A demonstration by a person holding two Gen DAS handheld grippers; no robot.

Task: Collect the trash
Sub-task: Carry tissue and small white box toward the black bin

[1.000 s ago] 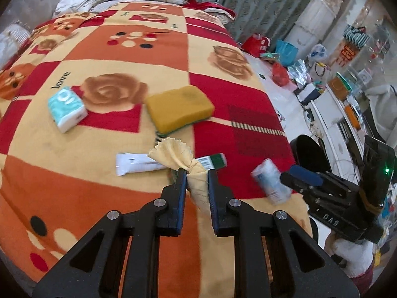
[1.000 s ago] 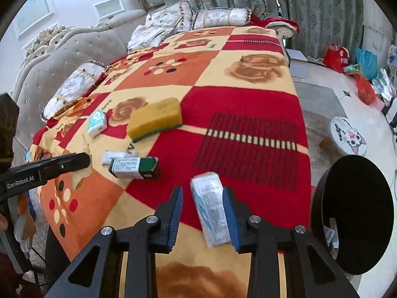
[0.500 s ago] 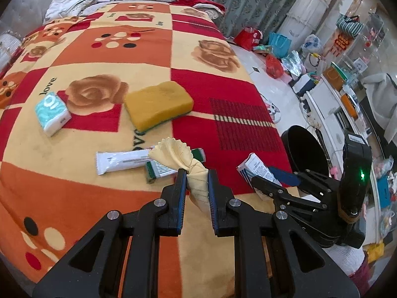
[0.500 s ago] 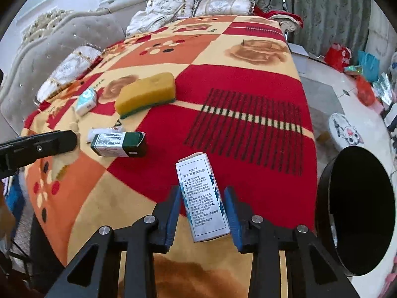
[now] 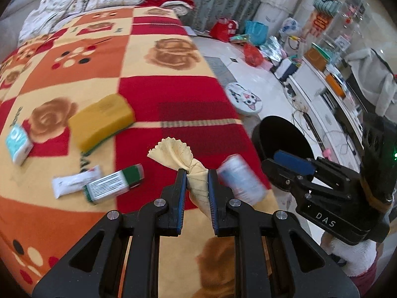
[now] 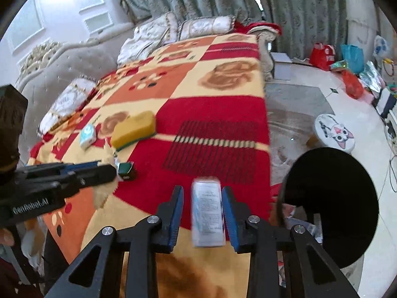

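My left gripper (image 5: 196, 173) is shut on a twisted pale yellow cloth (image 5: 173, 152), held above the patterned blanket (image 5: 153, 57). My right gripper (image 6: 202, 191) has a small white printed carton (image 6: 207, 213) between its fingers, and its jaws are closing on it. Motion blurs the carton (image 5: 240, 181), which is off the bed near its right edge. A black bin (image 6: 330, 198) stands on the floor just right of that gripper. From the left wrist view the right gripper (image 5: 280, 159) shows in front of the bin (image 5: 280, 136). The left gripper (image 6: 109, 171) enters the right wrist view from the left.
On the blanket lie a yellow sponge (image 5: 101, 121), a green and white box (image 5: 114, 182), a white wrapper (image 5: 74, 183) and a teal tissue pack (image 5: 18, 144). A round cat-face stool (image 6: 333, 131) stands beyond the bin. Bags and shelves crowd the right side.
Both grippers have swung right toward the bed's edge, each keeping its load. The bin now looms larger in both views, and the carton has come off the blanket.
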